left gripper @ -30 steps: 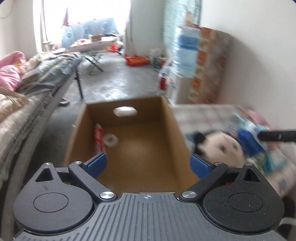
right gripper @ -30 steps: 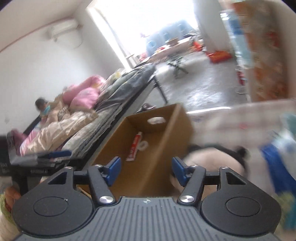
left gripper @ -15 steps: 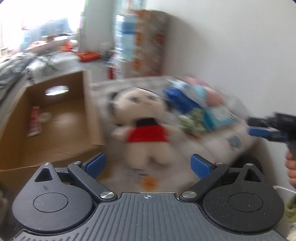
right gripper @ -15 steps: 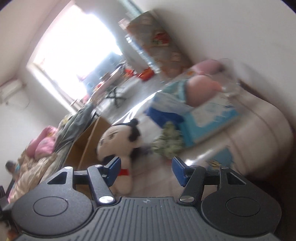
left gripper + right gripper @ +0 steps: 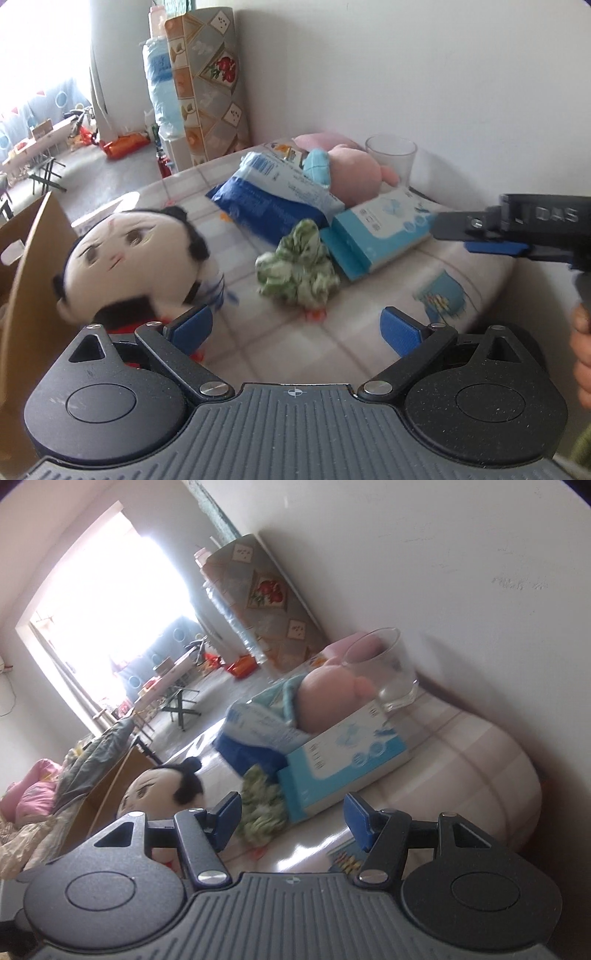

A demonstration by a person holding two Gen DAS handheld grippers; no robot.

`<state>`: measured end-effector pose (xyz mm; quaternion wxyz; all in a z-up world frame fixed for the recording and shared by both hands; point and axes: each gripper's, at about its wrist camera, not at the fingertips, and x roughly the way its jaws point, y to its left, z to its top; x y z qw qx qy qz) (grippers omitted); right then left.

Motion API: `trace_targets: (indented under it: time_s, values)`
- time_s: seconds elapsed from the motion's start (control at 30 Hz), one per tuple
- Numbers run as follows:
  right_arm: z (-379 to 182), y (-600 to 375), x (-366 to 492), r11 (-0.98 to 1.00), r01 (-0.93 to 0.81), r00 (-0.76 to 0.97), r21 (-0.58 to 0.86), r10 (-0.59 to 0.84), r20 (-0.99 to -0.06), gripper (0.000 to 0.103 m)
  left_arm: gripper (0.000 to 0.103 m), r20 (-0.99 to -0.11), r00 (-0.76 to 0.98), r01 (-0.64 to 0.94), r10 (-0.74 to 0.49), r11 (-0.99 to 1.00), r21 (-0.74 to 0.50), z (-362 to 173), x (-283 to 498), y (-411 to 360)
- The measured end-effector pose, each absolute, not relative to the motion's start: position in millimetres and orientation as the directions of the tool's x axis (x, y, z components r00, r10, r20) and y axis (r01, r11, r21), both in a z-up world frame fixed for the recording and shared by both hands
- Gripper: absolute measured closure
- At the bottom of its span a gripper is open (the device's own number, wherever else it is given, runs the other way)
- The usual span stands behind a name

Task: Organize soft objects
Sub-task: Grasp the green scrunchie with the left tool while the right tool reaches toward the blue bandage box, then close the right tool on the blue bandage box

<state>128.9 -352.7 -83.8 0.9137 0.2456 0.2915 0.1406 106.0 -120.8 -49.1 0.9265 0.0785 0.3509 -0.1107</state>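
Note:
On the tiled tablecloth lie a plush doll [image 5: 136,254] [image 5: 162,786] with black hair and a red top, a crumpled green cloth [image 5: 299,269] [image 5: 262,805], a pink plush [image 5: 351,173] [image 5: 328,698], a blue wipes pack [image 5: 273,195] and a light-blue tissue box [image 5: 380,232] [image 5: 343,760]. My left gripper [image 5: 295,328] is open above the table, nothing between its fingers, the doll by its left finger. My right gripper [image 5: 291,816] [image 5: 476,236] is open and empty, close in front of the green cloth and the tissue box.
A cardboard box [image 5: 33,266] [image 5: 103,797] stands open at the table's left edge. A clear glass [image 5: 391,158] [image 5: 388,672] stands by the wall behind the pink plush. A patterned panel [image 5: 207,81] and a bed [image 5: 48,797] lie farther off. A hand [image 5: 581,354] shows at the right.
Both views swung from the cardboard box to the table. The doll, cloth and packs now lie close in front of both grippers, whose jaws stayed as wide as before.

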Motion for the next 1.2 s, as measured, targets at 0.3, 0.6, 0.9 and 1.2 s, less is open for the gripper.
trace_targets:
  time_s: [0.3, 0.6, 0.9, 1.2]
  values:
    - [-105.3, -377.1, 143.0, 0.808, -0.094, 0.800, 0.582, 0.409, -0.439, 0.039, 0.009, -0.679, 0.732, 0.219, -0.050, 0.962, 0.165, -81.9, 173.3, -155.5]
    - [-112.7, -382.2, 151.6, 0.809, -0.095, 0.801, 0.580, 0.407, -0.438, 0.039, 0.049, -0.764, 0.644, 0.210, -0.044, 0.970, 0.121, -105.4, 207.3, -153.5]
    - [-109.0, -384.7, 174.7, 0.834, -0.107, 0.806, 0.541, 0.391, -0.444, 0.030, 0.074, -0.774, 0.630, 0.219, -0.053, 0.969, 0.112, -99.1, 185.5, -149.2]
    - [-128.7, -380.6, 252.0, 0.889, -0.081, 0.761, 0.450, 0.347, -0.548, 0.030, 0.074, -0.787, 0.613, 0.174, -0.062, 0.983, 0.057, -98.1, 177.8, -134.6]
